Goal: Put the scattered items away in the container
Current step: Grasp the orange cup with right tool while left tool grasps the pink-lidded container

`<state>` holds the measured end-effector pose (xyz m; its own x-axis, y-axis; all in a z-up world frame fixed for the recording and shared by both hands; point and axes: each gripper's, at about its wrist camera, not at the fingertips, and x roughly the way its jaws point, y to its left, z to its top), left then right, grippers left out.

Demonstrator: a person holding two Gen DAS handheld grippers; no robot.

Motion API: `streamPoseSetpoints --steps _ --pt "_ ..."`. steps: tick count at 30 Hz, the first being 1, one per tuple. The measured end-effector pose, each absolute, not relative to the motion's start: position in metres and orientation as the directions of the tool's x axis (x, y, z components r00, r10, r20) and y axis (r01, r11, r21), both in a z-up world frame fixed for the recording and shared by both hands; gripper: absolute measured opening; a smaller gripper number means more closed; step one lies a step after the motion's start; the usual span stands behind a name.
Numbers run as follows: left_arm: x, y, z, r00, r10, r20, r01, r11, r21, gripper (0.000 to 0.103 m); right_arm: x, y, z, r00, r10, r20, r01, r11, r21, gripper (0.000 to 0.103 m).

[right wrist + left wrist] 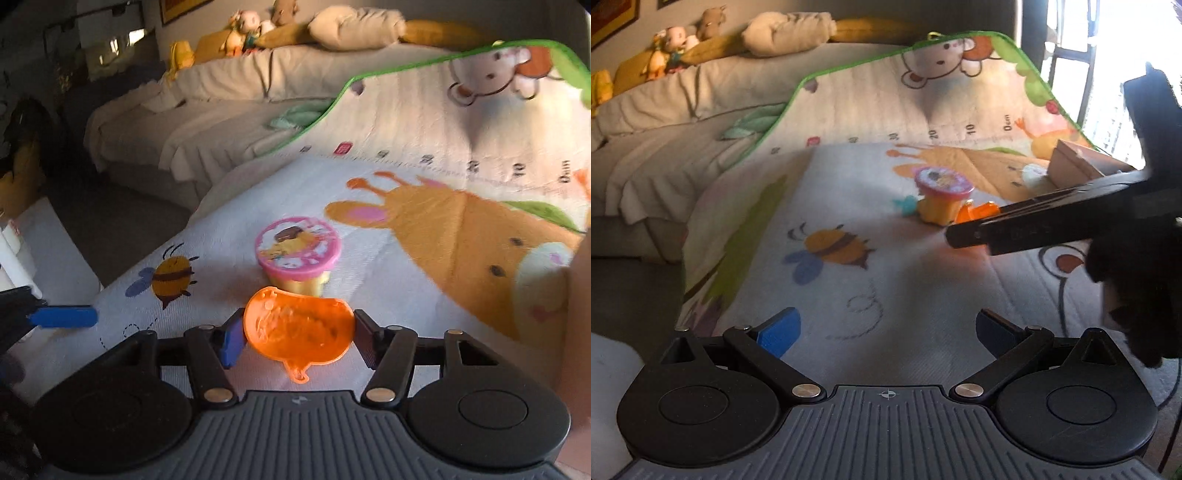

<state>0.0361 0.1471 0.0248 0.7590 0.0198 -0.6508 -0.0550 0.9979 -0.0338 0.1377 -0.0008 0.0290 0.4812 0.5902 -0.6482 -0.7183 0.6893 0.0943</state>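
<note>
My right gripper (297,338) is shut on an orange plastic mould (297,332), one finger on each side, just above the play mat. In the left wrist view the right gripper (964,230) reaches in from the right with the orange mould (975,213) at its tip. A yellow tub with a pink lid (297,254) stands upright just beyond the mould; it also shows in the left wrist view (942,194), with a small teal piece (905,205) on its left. A brown cardboard box (1075,162) stands at the right. My left gripper (886,332) is open and empty over the mat.
The cartoon play mat (849,173) with a green border drapes up at the back. A bed with beige covers (683,122), pillows and soft toys lies behind. A left gripper fingertip (62,316) shows at the left of the right wrist view. Dark floor lies left of the mat.
</note>
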Motion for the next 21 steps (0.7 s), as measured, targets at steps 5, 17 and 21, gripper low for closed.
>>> streamPoseSetpoints --steps 5,17,21 --pt "0.075 0.130 0.028 0.787 -0.009 -0.617 0.009 1.000 -0.003 0.103 0.114 -0.056 0.046 0.544 0.557 -0.628 -0.685 0.726 0.050 0.060" --pt "0.167 0.104 0.021 0.816 0.039 -0.577 -0.034 0.999 0.020 0.103 0.050 -0.196 0.027 0.692 0.269 -0.670 -0.390 0.920 -0.034 0.060" --pt "0.174 0.097 0.018 0.821 0.057 -0.568 -0.038 0.998 0.046 0.099 0.041 -0.211 0.021 0.697 0.250 -0.672 -0.366 0.930 -0.034 0.060"
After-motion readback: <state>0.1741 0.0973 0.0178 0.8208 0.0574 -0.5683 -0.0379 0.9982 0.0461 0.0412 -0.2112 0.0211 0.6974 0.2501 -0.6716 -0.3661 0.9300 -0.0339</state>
